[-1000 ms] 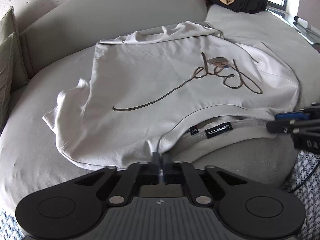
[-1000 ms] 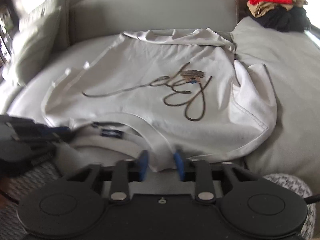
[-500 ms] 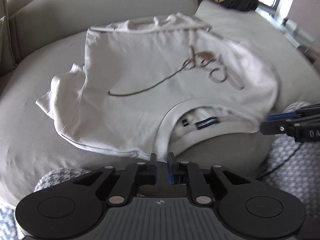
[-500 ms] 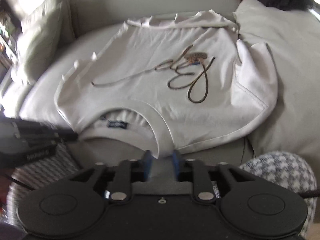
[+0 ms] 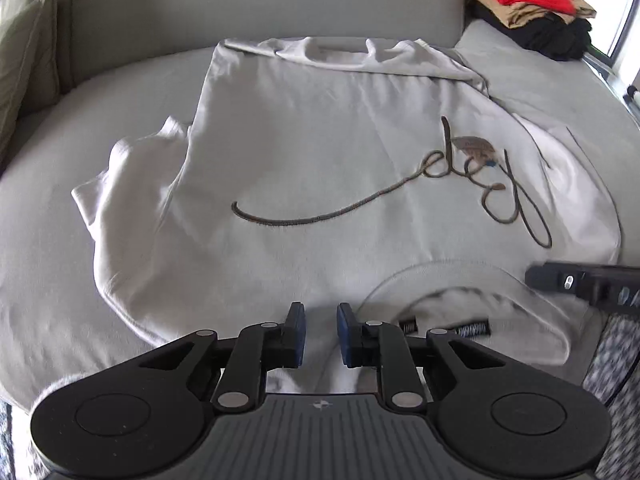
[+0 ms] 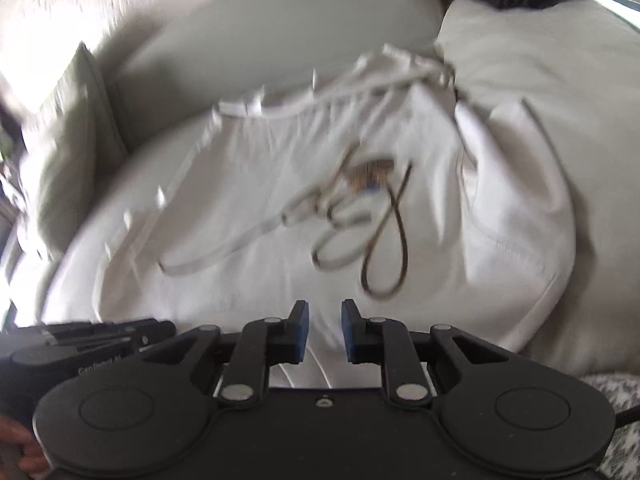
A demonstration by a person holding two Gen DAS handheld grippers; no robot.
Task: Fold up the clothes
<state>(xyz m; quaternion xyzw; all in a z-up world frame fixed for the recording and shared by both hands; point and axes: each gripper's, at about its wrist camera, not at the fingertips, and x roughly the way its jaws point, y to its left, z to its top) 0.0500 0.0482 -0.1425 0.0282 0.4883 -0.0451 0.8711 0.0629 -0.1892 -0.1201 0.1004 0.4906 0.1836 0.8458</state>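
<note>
A white t-shirt (image 5: 312, 152) with a dark script print (image 5: 492, 184) lies front up on a grey sofa (image 5: 48, 240), collar (image 5: 460, 280) toward me. It also shows, blurred, in the right wrist view (image 6: 280, 184). My left gripper (image 5: 319, 320) is open over the shirt's near shoulder, left of the collar, with nothing between the fingers. My right gripper (image 6: 324, 320) is open over the near edge by the other shoulder; it shows in the left wrist view (image 5: 580, 280) at the right edge. The left gripper shows in the right wrist view (image 6: 92, 332) at lower left.
A stack of folded clothes, red on tan on black (image 5: 532, 4), sits at the sofa's far right corner. The sofa backrest (image 5: 260, 0) runs behind the shirt. An olive cushion (image 5: 20, 52) leans at far left. A houndstooth fabric (image 5: 616, 352) lies at the near right.
Both grippers have let go of the shirt's shoulders and opened. The shirt now lies flatter on the sofa. The right wrist view is blurred by motion.
</note>
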